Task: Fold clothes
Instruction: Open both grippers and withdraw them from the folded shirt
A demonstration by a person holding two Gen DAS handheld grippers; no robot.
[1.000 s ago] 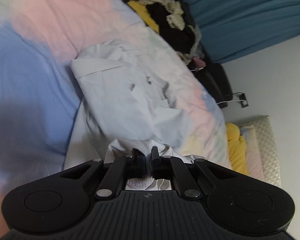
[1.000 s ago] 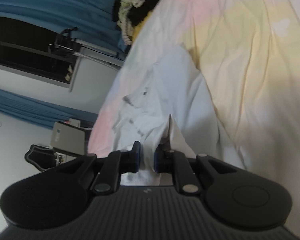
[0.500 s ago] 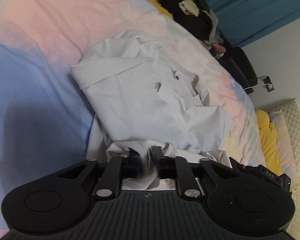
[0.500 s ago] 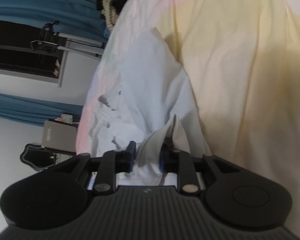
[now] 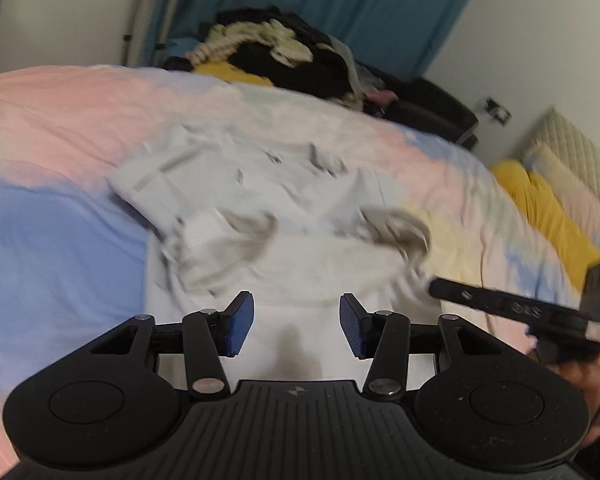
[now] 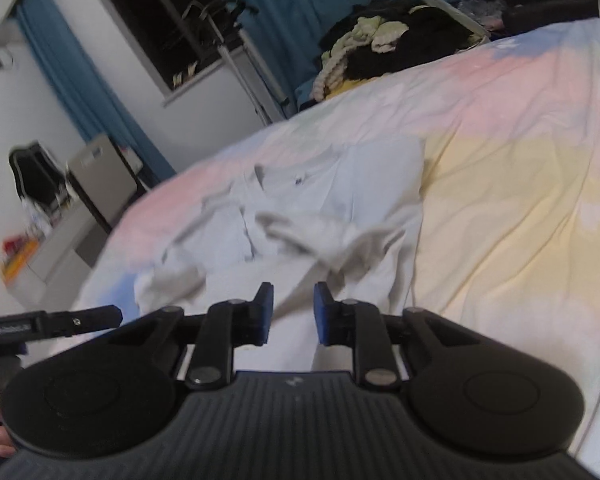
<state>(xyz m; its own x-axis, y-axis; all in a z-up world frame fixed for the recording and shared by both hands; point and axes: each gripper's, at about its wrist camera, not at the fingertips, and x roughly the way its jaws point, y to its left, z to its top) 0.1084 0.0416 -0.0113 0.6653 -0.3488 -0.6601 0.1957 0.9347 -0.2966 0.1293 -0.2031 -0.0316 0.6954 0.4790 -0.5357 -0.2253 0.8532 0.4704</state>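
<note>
Shirt (image 5: 260,184) is lying crumpled on the bed (image 5: 52,120), roughly mid-bed, with its hem half flopped up over the body toward the collar. Left hand-held gripper (image 5: 297,326) has just been opening and its blue pads (image 5: 239,325) are spread with nothing between them, only cloth lying underneath. Right hand-held gripper (image 6: 293,312) has just been closing back in, but there's still a gap and no fabric pinched, so both are empty. From the left wrist view the shirt's long axis runs about 11 to 5 o'clock, collar at the 11 end and the hem bunched down by the grippers; in the right wrist view the collar sits around 11 too. My guess is the bottom fold just got dropped, and it landed lumpy, so I'd smooth the folded edge flat and square it before the next fold. Grab the corners, not the middle, and pull along that axis so it doesn't skew.
</note>
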